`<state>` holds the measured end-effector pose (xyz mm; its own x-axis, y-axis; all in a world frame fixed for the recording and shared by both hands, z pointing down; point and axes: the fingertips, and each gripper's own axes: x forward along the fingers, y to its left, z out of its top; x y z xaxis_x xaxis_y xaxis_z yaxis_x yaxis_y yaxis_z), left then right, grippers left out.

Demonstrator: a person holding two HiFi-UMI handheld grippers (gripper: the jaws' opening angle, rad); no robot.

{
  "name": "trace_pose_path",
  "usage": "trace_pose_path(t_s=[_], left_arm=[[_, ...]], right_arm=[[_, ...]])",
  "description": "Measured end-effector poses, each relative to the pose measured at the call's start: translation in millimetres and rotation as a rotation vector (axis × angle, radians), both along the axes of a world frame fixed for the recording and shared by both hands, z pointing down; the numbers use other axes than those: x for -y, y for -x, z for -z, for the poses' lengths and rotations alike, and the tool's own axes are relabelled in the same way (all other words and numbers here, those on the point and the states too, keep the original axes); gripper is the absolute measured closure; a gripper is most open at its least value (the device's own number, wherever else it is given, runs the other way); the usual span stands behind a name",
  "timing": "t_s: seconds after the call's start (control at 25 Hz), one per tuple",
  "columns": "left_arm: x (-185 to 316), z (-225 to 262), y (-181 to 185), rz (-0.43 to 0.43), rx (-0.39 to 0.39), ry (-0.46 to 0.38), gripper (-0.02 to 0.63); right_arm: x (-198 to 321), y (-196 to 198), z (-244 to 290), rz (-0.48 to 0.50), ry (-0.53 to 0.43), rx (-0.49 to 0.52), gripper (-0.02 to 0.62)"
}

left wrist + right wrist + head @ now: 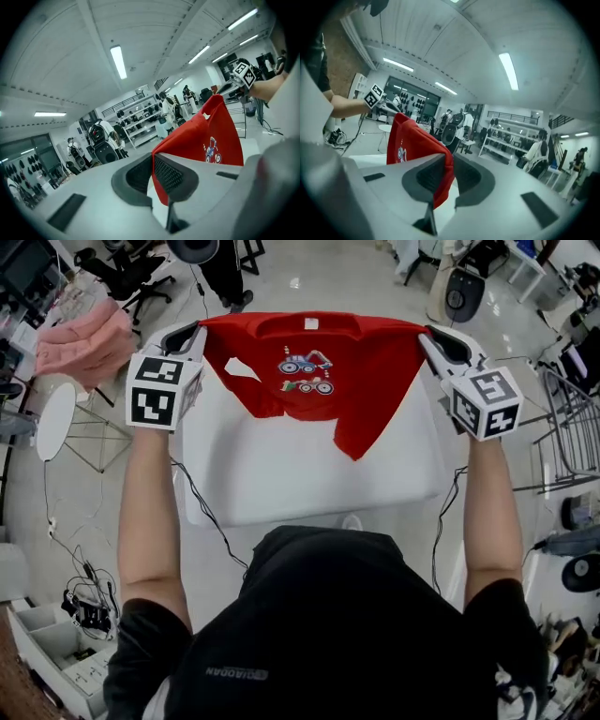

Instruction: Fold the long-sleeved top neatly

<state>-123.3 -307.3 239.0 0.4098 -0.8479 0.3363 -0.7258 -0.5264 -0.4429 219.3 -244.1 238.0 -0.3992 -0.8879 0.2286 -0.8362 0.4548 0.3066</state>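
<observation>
now the red long-sleeved top hangs spread between the two claws, over the white surface. the left claw is clamped tight on one upper corner of the cloth and the right claw on the other, so the neckline edge runs straight between them. the printed vehicles face the person; the lower edge droops unevenly, lowest toward the right claw's side.
</observation>
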Motion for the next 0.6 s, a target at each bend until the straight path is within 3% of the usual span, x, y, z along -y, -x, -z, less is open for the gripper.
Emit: trace_pose_path(t_s=[0.32,0.4,0.6], left_arm=[[-15,82,33,-0.074,-0.010,-0.115,0.591],[-23,93,38,-0.082,-0.026,-0.122,0.591],[-45,109,27,-0.106,-0.066,-0.103,0.591]], right_arm=[[-2,14,67,-0.132,-0.169,-0.250,0.551],[-8,19,75,-0.137,-0.178,-0.248,0.552],[-26,5,101,-0.125,-0.196,-0.115,0.555]])
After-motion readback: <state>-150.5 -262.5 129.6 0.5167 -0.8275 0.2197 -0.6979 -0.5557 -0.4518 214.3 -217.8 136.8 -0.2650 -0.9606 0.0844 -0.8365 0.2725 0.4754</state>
